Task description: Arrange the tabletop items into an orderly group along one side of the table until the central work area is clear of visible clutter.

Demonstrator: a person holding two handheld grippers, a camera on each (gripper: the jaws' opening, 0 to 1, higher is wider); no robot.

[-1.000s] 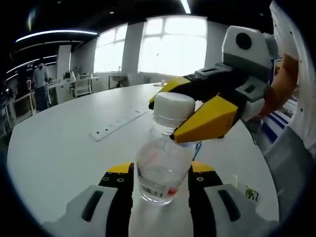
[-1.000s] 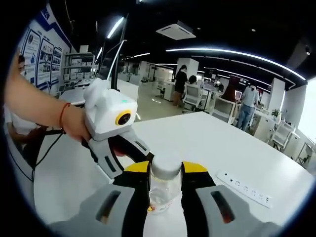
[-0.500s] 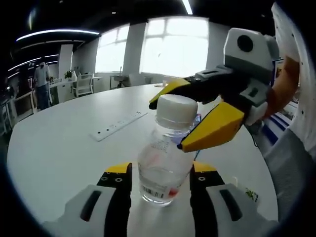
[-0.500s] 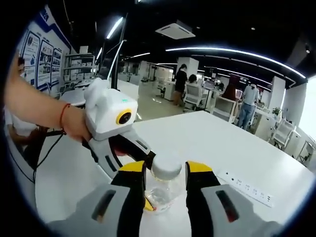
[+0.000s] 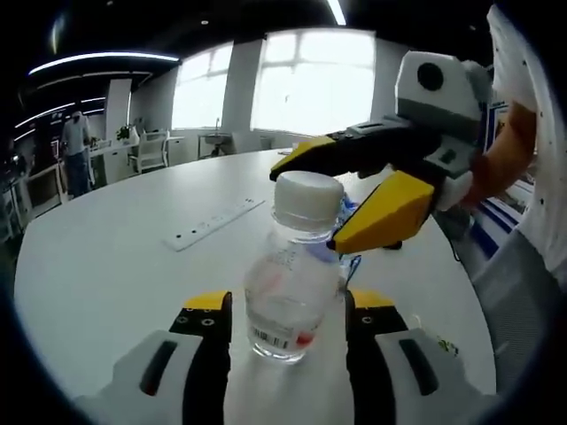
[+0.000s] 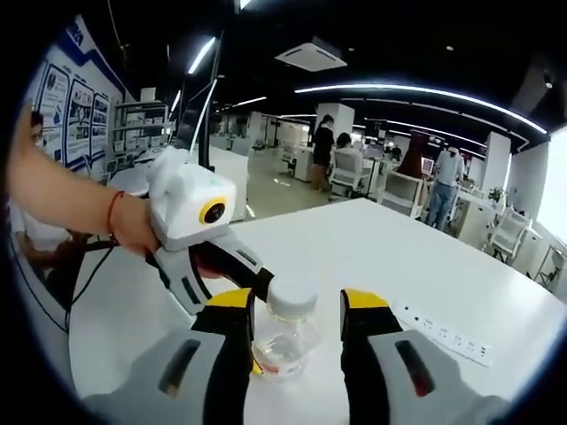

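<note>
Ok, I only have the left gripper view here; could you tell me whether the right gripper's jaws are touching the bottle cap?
Observer: No. In the right gripper view the right gripper is open, with a gap between each jaw and the bottle.
Operator: Thanks. What is holding the left gripper?
Observer: A hand grips the left gripper from behind, with a red cord around the wrist.
Operator: And is anyone close on that side?
Observer: Not close. A person stands among the desks well beyond the table.
</note>
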